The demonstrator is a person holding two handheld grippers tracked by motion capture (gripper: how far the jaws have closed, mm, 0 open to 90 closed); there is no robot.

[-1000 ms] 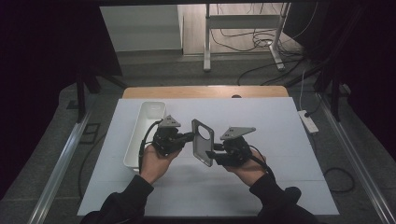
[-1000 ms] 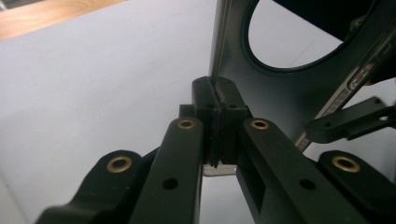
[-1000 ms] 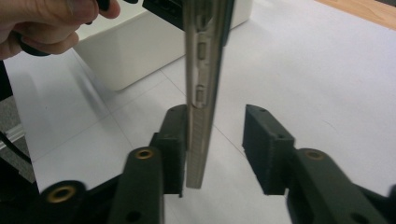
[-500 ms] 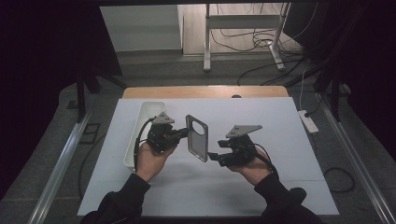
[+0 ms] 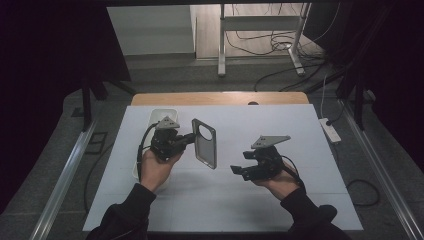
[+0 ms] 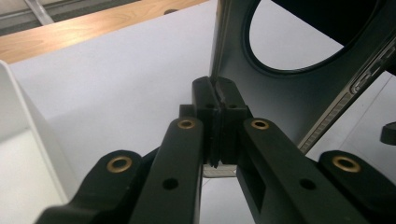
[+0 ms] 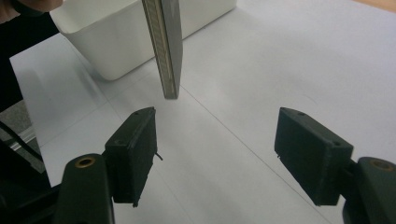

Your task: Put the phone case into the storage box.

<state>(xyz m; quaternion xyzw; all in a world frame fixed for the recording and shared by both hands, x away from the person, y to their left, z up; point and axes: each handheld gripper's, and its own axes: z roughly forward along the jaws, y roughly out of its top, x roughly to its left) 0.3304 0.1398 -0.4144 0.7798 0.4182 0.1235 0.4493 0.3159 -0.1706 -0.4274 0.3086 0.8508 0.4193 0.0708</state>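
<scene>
— While the high view is up, what lies on the counter (image 5: pixel 300 130)?

— White sheeting covers it, with a strip of bare wood along the far edge. A white bin (image 5: pixel 159 116) stands at its left side. Beyond it runs grey floor, with cables, a metal stand's legs and dark curtains at both sides; a power strip (image 5: pixel 330 131) lies on the floor at the right.

— And the grippers?

— The left gripper (image 5: pixel 186 140) holds a dark phone case (image 5: pixel 205 142) upright above the counter, beside the bin. The right gripper (image 5: pixel 239 171) hovers well apart from it, over the sheet.

— What does the left gripper view give?

— Its jaws are clamped together on the phone case's (image 6: pixel 280 88) edge; the round camera opening sits just above them. White sheeting, the bin's wall (image 6: pixel 23 112) and the wooden edge lie behind.

— The right gripper view?

— Its jaws stand wide apart with nothing between them. The phone case (image 7: pixel 164 46) hangs edge-on ahead, the bin (image 7: pixel 140 32) behind it.
</scene>
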